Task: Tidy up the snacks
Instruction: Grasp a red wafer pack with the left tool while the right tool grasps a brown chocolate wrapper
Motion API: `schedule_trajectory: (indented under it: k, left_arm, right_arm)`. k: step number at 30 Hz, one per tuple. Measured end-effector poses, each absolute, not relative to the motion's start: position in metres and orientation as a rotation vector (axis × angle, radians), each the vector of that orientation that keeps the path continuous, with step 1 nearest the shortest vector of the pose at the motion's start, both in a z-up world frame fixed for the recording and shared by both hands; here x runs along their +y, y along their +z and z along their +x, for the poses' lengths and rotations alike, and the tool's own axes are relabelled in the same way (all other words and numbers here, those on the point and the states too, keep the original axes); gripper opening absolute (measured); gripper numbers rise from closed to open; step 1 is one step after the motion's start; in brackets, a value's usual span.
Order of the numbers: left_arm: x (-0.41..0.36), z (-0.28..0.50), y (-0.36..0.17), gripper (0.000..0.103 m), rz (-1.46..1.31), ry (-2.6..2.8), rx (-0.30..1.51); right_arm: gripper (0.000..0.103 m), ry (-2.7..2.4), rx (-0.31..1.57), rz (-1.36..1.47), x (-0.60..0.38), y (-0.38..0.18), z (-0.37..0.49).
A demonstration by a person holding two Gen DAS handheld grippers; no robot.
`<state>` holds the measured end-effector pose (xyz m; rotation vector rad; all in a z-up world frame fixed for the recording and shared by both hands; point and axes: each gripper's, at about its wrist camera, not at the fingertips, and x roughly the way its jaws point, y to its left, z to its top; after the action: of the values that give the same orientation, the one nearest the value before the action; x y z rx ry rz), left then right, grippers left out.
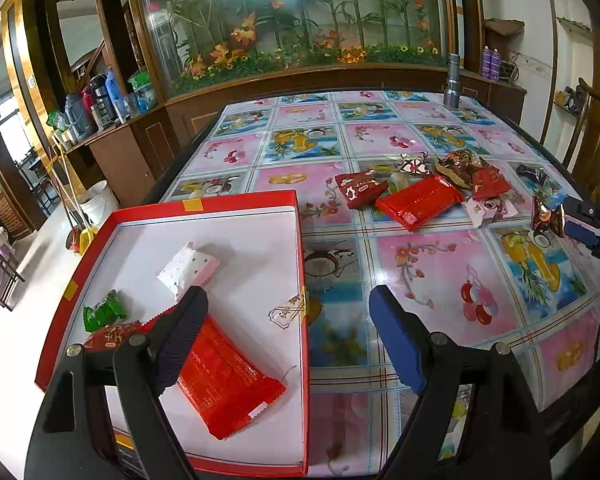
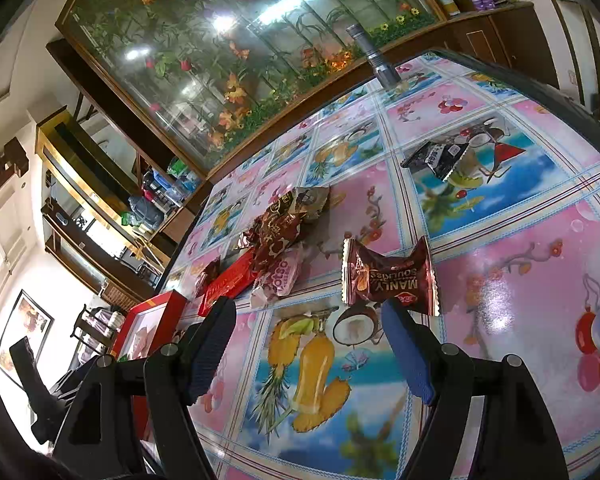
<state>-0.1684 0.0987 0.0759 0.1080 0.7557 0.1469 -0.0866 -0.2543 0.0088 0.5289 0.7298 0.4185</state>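
A red box (image 1: 300, 264) with a white floor sits at the table's near left. In it lie a white packet (image 1: 188, 272), a green one (image 1: 104, 314), a dark red one (image 1: 112, 336) and a flat red pack (image 1: 224, 380). My left gripper (image 1: 292, 320) hangs open across the box's right wall, nothing between its fingers. A pile of snacks (image 1: 420, 188) (image 2: 276, 248) lies mid-table. My right gripper (image 2: 312, 340) (image 1: 588, 220) is open just above the cloth. A brown packet (image 2: 388, 276) (image 1: 546, 216) stands upright at the tip of its blue finger, not pinched.
A black packet (image 2: 436, 158) lies apart, beyond the brown one. A grey flashlight (image 1: 452, 84) (image 2: 376, 56) stands at the far table edge. Behind the table runs a wooden cabinet with a flower display (image 1: 292, 20). A chair (image 1: 596, 152) stands at the right.
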Motion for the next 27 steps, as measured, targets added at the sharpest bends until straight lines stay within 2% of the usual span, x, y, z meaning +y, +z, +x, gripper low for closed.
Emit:
schedule_trajectory:
  k: [18,27]
  left_arm:
    - [0.1,-0.164,0.075,0.083,0.105,0.128,0.768]
    - [0.073,-0.117,0.085,0.083,0.169,0.004,0.788]
  right_arm:
    - [0.078,0.417,0.73,0.53,-0.254,0.01,-0.086]
    - [0.078,0.376,0.734,0.441,-0.255,0.028,-0.069]
